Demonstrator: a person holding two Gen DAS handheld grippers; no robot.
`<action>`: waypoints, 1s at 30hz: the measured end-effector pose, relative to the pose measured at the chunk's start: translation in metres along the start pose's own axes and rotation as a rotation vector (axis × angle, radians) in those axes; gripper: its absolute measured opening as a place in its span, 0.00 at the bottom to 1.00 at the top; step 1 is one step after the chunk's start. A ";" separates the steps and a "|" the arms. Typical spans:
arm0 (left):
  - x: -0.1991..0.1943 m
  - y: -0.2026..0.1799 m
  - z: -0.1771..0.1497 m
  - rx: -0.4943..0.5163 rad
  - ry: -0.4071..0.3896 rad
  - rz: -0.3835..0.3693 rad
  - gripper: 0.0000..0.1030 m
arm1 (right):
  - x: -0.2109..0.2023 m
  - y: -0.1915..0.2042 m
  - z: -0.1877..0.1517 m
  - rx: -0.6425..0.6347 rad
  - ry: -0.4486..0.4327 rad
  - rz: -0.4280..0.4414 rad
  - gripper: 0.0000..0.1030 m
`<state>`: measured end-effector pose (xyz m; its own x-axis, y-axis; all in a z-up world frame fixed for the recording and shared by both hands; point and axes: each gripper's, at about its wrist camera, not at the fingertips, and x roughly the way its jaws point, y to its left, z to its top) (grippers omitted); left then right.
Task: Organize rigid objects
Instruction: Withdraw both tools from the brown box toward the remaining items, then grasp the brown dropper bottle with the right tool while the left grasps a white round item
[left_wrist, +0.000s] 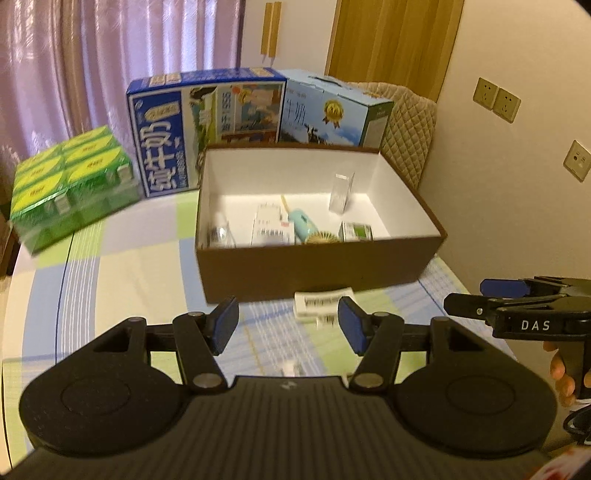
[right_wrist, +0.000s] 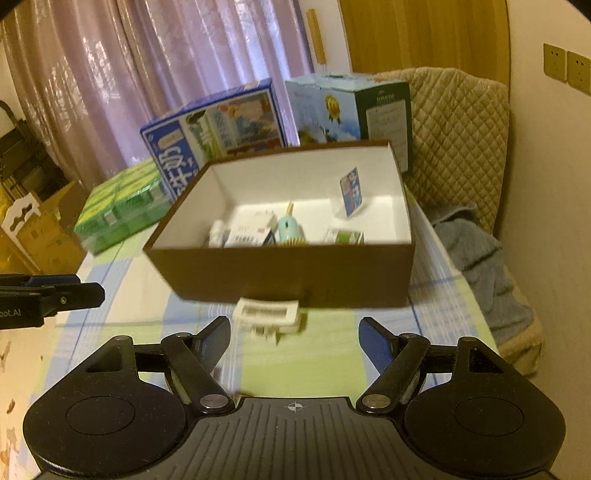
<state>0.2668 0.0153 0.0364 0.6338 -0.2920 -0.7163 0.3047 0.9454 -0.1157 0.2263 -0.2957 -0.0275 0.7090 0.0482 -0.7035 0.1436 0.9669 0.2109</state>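
A brown cardboard box (left_wrist: 317, 271) with a white inside stands on the checked tablecloth; it also shows in the right wrist view (right_wrist: 288, 275). Inside lie a teal brush (left_wrist: 304, 225), small white medicine boxes (left_wrist: 271, 230), a green-and-white box (left_wrist: 356, 232) and an upright packet (right_wrist: 352, 192). A small white box (left_wrist: 323, 302) lies on the cloth in front of the brown box, also in the right wrist view (right_wrist: 267, 314). My left gripper (left_wrist: 288, 326) is open and empty just short of it. My right gripper (right_wrist: 293, 345) is open and empty behind it.
Two blue milk cartons (left_wrist: 207, 122) (left_wrist: 332, 110) stand behind the brown box. A green shrink-wrapped pack (left_wrist: 70, 181) sits at the left. A quilted chair (right_wrist: 458, 136) with a blue cloth (right_wrist: 480, 251) is at the right. The right gripper shows at the edge of the left wrist view (left_wrist: 480, 297).
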 end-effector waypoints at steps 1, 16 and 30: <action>-0.003 0.001 -0.006 -0.004 0.005 0.000 0.54 | -0.002 0.002 -0.006 0.003 0.010 0.000 0.72; -0.005 0.005 -0.078 -0.022 0.137 -0.018 0.54 | 0.003 0.023 -0.070 0.034 0.173 0.010 0.71; 0.019 0.012 -0.112 -0.036 0.228 -0.007 0.54 | 0.034 0.038 -0.098 -0.020 0.275 0.005 0.71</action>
<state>0.2031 0.0369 -0.0557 0.4538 -0.2621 -0.8517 0.2802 0.9493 -0.1428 0.1881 -0.2330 -0.1102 0.4954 0.1168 -0.8608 0.1251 0.9710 0.2038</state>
